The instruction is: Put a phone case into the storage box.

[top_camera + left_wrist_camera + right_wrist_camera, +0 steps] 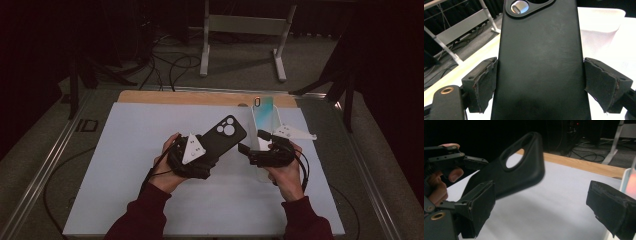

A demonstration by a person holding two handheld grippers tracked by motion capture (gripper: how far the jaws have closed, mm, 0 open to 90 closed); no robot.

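A black phone case [225, 132] with a round camera cutout is held up off the white mat, tilted toward the far right. My left gripper [212, 146] is shut on it. In the left gripper view the case [540, 57] spans the whole gap and both pads [485, 82] press on its long edges. My right gripper [250, 142] is just to the right of the case, jaws pointing left. In the right gripper view its jaws [541, 205] stand wide open with nothing between them, and the case [516, 172] hangs beyond. A teal-backed phone [263, 112] lies under the right hand.
A white mat [140, 175] covers the table, with a wooden strip [200, 97] along its far edge. Beyond the table, cables [170, 65] lie on the floor beside a metal frame [245, 30]. Metal rails [45, 165] run along both sides of the table.
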